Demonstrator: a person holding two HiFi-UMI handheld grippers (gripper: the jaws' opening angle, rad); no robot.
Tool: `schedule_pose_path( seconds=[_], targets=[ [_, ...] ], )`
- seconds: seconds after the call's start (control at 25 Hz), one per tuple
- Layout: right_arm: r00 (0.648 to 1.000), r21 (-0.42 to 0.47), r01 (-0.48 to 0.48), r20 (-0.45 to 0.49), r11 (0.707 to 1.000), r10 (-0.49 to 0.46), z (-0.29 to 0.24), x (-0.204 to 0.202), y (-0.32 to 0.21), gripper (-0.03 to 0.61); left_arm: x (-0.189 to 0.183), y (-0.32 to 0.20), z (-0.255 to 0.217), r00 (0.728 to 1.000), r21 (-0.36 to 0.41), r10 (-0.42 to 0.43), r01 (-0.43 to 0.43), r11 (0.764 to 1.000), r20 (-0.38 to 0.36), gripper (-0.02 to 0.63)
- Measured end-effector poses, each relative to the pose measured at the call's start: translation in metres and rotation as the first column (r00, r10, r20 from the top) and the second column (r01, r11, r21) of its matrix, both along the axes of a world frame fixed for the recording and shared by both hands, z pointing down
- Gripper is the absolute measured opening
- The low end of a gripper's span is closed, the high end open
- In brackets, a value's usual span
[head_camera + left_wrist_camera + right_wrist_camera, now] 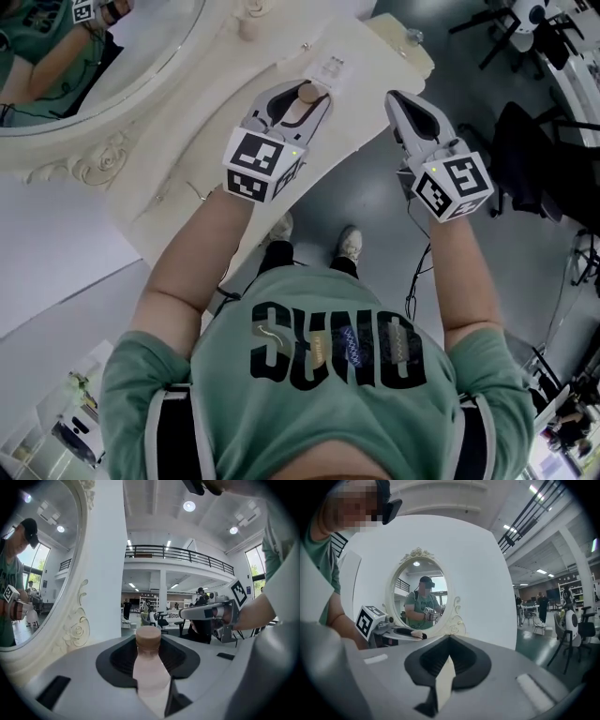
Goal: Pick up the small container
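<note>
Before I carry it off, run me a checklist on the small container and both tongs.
1. Small container gripped by left tongs: ok, the pads press on its sides.
2. Brown cap on: ok, it points forward past the tips.
3. Right tongs free: ok, shut with nothing between.
4. Left tongs apart from the mirror frame: ok, but the frame is close on the left.
5. Container clear above the vanity top: cannot tell.

Person is wearing a green short-sleeved T-shirt (300, 300) carrying black lettering, and pale shoes (349, 246). Left gripper (314, 94) and right gripper (394, 97) are showing grey shells, black-and-white marker cubes (264, 164), green lights (295, 153)
</note>
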State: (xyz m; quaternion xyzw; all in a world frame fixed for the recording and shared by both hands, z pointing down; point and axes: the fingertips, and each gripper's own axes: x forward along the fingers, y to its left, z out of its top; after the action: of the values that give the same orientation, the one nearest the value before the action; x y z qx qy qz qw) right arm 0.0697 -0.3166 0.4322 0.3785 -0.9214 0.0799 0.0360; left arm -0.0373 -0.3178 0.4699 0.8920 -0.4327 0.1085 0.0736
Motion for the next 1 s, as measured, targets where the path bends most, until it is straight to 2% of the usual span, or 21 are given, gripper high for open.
schedule_pose_path(
  seconds=[0.44,1.0],
  targets=[
    [0.997,0.086,-0.071,0.000,0.994,0.072,-0.074,0.047,0.020,0.009,0.028,0.007,-0.095,0.998,0.058,0.059,-0.059,0.997,0.001,0.140],
    [0.991,0.172,-0.132,-0.015,0.976,0.137,-0.165,0.090,0.028,0.009,0.060,0.011,-0.212,0.991,0.155,0.133,-0.128,0.980,-0.024,0.140]
  ],
)
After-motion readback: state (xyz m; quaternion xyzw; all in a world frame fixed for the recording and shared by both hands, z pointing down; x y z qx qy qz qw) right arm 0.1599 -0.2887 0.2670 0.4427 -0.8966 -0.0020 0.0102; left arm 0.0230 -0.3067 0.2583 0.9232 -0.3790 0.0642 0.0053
